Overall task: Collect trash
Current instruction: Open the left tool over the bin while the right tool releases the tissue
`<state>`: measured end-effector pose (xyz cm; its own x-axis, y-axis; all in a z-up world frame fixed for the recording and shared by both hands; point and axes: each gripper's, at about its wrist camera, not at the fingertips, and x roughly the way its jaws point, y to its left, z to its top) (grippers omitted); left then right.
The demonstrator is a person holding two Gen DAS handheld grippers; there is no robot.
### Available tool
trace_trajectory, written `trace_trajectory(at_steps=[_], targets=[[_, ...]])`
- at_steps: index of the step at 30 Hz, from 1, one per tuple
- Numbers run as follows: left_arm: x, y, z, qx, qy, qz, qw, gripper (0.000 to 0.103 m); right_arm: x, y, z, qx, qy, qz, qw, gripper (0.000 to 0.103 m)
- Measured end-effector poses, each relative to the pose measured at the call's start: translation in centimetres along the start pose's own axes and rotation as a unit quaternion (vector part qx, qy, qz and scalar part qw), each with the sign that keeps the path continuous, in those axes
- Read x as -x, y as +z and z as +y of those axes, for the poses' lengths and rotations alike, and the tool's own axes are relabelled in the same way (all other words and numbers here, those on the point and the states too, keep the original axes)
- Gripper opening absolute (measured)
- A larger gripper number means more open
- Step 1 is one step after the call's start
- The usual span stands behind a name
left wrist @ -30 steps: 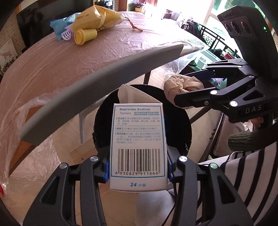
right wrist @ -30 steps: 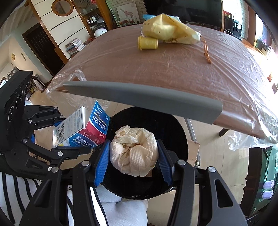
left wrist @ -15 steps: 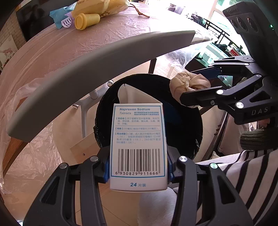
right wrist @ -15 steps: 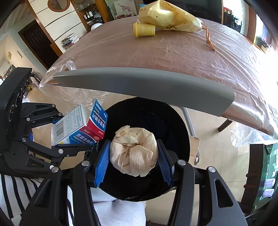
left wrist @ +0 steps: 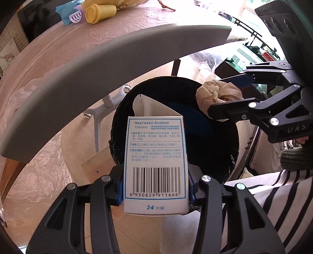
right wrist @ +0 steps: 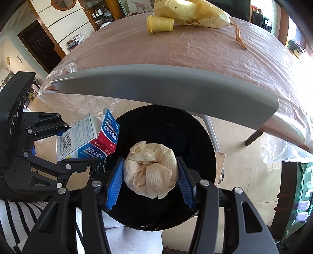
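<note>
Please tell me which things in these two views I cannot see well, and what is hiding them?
- Black bin: in the right wrist view, the crumpled paper ball covers its bottom.
- Bin's near rim: in the left wrist view, the medicine box covers it.
- Blue wrapper: cut off by the left wrist view's top edge.

The trash bin (right wrist: 195,136) stands on the floor just before the tabletop (right wrist: 195,58) edge. Over its mouth, the left tongs (left wrist: 155,187) clamp a medicine box (left wrist: 155,162) above the bin's left rim; the right tongs (right wrist: 150,179) clamp a crumpled paper towel (right wrist: 151,172) above its middle. Far back on the tabletop, a capped bottle (right wrist: 160,23) lies before a paper bag (right wrist: 187,11).
</note>
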<state>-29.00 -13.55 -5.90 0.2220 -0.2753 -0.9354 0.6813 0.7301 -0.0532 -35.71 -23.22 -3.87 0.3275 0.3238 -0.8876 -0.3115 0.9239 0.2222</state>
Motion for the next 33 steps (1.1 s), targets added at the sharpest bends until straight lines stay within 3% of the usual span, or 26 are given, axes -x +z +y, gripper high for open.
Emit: trace_trajectory(at_steps=[33], targets=[[-2.6,0.6,1.1,-0.009,0.036,0.021,0.9991,0.047,-2.5,0.4,-0.5,-0.02,-0.023,0.013,0.999,0.051]])
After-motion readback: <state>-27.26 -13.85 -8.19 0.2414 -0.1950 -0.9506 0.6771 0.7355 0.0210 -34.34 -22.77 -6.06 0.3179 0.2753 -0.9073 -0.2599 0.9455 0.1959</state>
